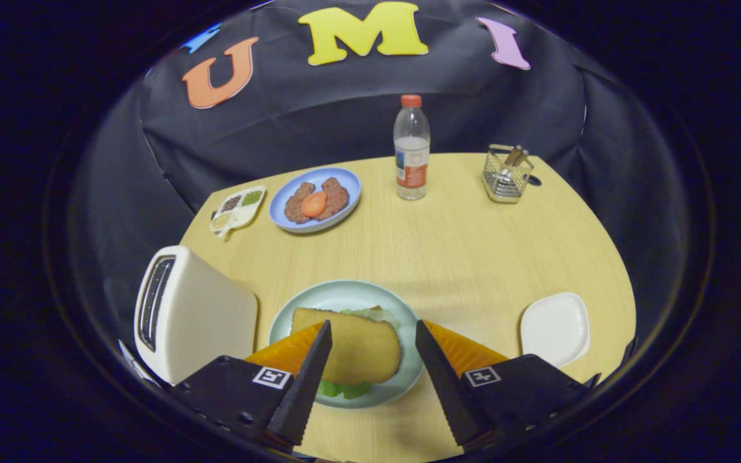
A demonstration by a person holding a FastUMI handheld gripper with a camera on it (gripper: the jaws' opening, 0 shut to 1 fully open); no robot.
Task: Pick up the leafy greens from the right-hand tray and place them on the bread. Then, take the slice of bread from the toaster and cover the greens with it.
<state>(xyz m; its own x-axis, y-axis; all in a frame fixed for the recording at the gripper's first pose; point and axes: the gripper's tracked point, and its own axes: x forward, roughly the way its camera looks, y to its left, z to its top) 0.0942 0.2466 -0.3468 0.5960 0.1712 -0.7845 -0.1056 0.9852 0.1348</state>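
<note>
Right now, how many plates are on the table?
2: a blue plate with patties by the bottle; a pale green plate holding the sandwich between the open jaws.

A staged booth set up like a kitchen table: black cloth hangs as a wall across the top of the frame behind a pale wooden surface (448, 257). A toaster (190, 315) at lower left, plates of food (314, 199) at upper left, a water bottle (411, 149) and a wire utensil holder (506, 173) at upper right give it a breakfast setting.
</note>
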